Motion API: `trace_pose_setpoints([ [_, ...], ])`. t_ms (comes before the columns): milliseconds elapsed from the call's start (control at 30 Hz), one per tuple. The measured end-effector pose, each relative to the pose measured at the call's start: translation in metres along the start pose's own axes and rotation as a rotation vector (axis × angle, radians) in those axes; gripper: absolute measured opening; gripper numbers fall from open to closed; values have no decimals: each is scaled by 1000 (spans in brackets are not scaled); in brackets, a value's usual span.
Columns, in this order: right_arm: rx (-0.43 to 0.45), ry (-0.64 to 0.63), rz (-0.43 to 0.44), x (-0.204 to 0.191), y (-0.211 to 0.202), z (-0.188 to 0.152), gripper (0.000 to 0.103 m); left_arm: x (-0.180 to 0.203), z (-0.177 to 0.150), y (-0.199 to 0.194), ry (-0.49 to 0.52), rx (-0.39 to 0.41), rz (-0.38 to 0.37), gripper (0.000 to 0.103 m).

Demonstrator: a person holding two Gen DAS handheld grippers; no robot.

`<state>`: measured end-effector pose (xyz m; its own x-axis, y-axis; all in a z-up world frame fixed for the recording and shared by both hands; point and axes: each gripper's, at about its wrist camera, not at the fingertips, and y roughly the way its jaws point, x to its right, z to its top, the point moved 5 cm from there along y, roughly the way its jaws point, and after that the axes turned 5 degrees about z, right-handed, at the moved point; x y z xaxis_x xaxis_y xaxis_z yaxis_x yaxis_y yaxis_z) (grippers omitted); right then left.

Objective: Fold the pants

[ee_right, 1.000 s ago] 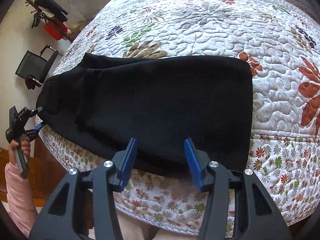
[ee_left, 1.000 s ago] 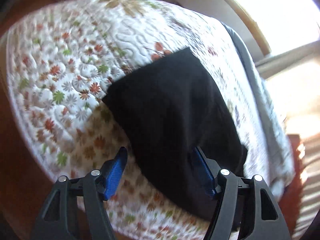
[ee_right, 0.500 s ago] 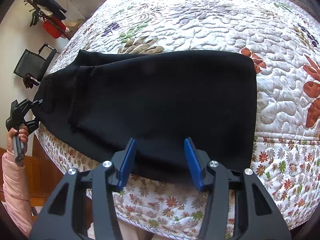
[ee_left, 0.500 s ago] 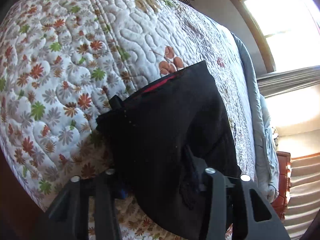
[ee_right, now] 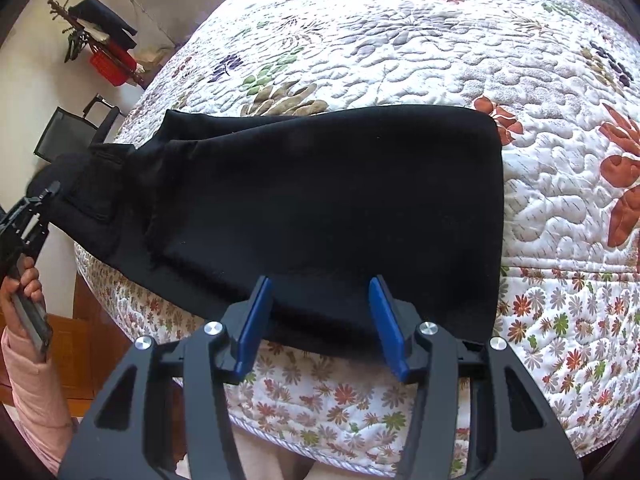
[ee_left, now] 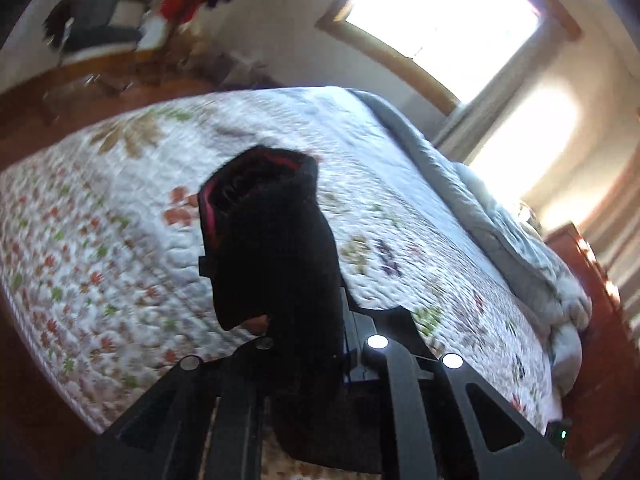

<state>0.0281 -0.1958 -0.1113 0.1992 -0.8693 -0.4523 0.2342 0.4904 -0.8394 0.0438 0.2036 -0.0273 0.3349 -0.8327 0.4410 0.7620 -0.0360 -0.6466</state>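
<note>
Left gripper (ee_right: 48, 194): fingers closed tight on the waistband end of the pants (ee_right: 320, 208), that end lifted clear of the quilt (ee_right: 440, 60); red lining shows inside the raised opening in the left wrist view.
Right gripper (ee_right: 322, 320): blue pads (ee_right: 256, 320) about half apart, gripping nothing, poised over the near edge of the pants.
Pants: black, lying lengthwise across the quilt near the bed's front edge; the right-hand end lies flat.
Hand (ee_right: 28, 280): grips the left gripper's handle, pink sleeve (ee_right: 28, 384) below it.
Quilt: white, flower-printed, covering the bed.
Background: window (ee_left: 444, 12), chair (ee_right: 76, 128).
</note>
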Motion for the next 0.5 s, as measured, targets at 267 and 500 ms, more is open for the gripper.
trace_pose_setpoints([
  [267, 11, 17, 9, 8, -5, -1, 51, 90, -43, -5, 289, -23, -65, 13],
  [500, 15, 29, 12, 12, -7, -2, 53, 127, -93, 17, 411, -175, -130, 23],
])
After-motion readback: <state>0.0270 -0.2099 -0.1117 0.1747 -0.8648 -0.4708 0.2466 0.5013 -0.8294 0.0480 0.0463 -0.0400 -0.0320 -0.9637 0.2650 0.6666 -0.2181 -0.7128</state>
